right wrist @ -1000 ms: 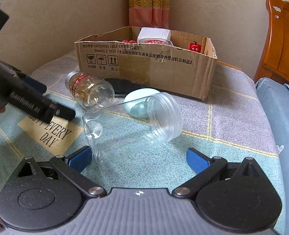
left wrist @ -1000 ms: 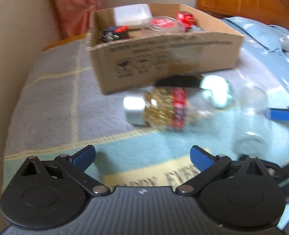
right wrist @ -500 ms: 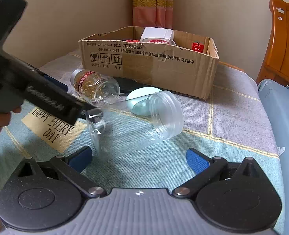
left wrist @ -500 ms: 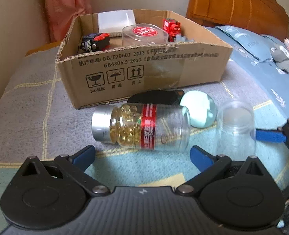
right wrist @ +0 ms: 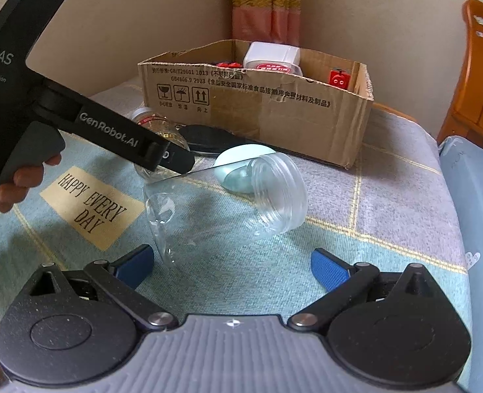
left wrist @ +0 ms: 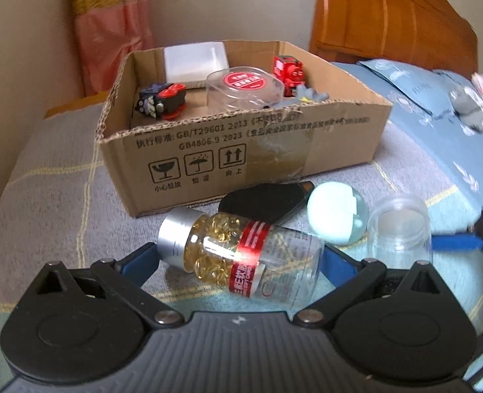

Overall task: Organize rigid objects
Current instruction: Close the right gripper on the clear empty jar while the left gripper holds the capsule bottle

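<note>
The cardboard box [left wrist: 241, 150] sat at the far side, already holding toys. The left gripper [left wrist: 238, 255] had closed in, jaws apart around the lying pill bottle [left wrist: 241, 255], unclamped. The right gripper [right wrist: 231, 262] waited, jaws apart, near the empty clear jar [right wrist: 225, 203].

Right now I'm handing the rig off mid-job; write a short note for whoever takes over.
Left claw: open, straddling the lying capsule bottle, not yet closed on it.
Right claw: open, around the base end of the empty clear jar lying on its side; no grip yet.
Cardboard box already holds two toy cars, a white case and a red-labelled tub.
Left outside, in front of the box: the bottle, the jar, a mint-green round case, a flat black item.
</note>
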